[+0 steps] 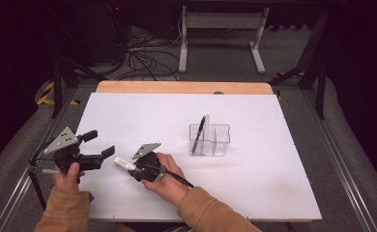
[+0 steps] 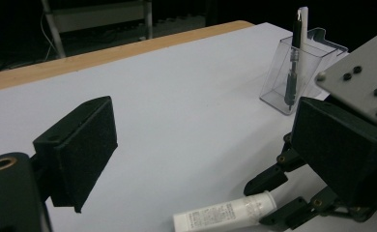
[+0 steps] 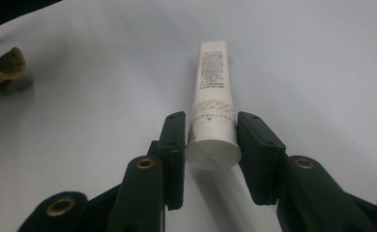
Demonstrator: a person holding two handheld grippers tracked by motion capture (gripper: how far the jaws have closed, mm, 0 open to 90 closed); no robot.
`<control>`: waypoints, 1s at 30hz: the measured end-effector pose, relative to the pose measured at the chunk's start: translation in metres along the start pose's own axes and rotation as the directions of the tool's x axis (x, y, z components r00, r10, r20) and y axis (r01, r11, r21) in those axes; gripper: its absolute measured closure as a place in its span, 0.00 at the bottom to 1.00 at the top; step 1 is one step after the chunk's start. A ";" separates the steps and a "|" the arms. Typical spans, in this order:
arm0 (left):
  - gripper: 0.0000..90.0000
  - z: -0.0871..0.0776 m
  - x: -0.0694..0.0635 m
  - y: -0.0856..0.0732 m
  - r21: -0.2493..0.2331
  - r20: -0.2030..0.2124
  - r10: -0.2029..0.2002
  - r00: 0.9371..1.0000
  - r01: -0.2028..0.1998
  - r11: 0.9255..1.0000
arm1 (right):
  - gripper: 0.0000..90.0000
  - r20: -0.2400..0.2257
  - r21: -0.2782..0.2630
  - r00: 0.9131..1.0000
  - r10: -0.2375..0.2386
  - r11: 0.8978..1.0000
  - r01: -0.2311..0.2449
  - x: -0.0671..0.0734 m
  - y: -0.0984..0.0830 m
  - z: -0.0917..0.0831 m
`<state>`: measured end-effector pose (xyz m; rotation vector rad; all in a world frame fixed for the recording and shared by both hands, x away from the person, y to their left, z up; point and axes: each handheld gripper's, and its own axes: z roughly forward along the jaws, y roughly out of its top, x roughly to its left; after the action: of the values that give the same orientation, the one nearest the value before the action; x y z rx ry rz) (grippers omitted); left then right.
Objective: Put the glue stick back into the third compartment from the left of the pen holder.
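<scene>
A white tube (image 1: 121, 162) (image 3: 213, 92) lies on the white table top, cap end toward my right gripper (image 1: 129, 166) (image 3: 211, 123). Both pads of that gripper press on the tube's cap end, so it is shut on the tube. In the left gripper view the tube (image 2: 225, 215) sits low on the table with the right gripper's black fingers around its end. My left gripper (image 1: 99, 143) (image 2: 201, 150) is held just left of the tube, jaws wide open with nothing between them.
A clear plastic organizer (image 1: 210, 140) (image 2: 305, 67) stands mid-table with a black pen (image 1: 198, 133) (image 2: 293, 53) upright in its left compartment. The white table top (image 1: 254, 183) has a wooden strip (image 1: 181, 87) along its far edge. A dark floor with cables lies beyond.
</scene>
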<state>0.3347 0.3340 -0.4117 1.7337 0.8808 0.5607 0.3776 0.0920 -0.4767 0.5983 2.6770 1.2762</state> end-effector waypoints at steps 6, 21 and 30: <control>0.11 0.001 -0.001 0.001 -0.005 0.005 0.009 1.000 -0.009 1.000 | 0.73 -0.005 0.027 1.000 0.018 0.999 -0.017 -0.006 0.001 -0.022; 0.11 0.005 0.000 0.003 -0.005 0.012 0.013 1.000 -0.013 1.000 | 0.73 0.000 0.041 0.998 0.058 0.997 -0.058 -0.020 -0.001 -0.065; 0.11 0.007 0.000 0.002 0.008 0.016 0.014 1.000 -0.014 1.000 | 0.73 0.022 0.009 0.998 0.062 0.998 -0.062 -0.027 -0.002 -0.103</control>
<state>0.3400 0.3292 -0.4118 1.7507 0.8614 0.5523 0.3741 0.0064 -0.4140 0.6981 2.6680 1.2655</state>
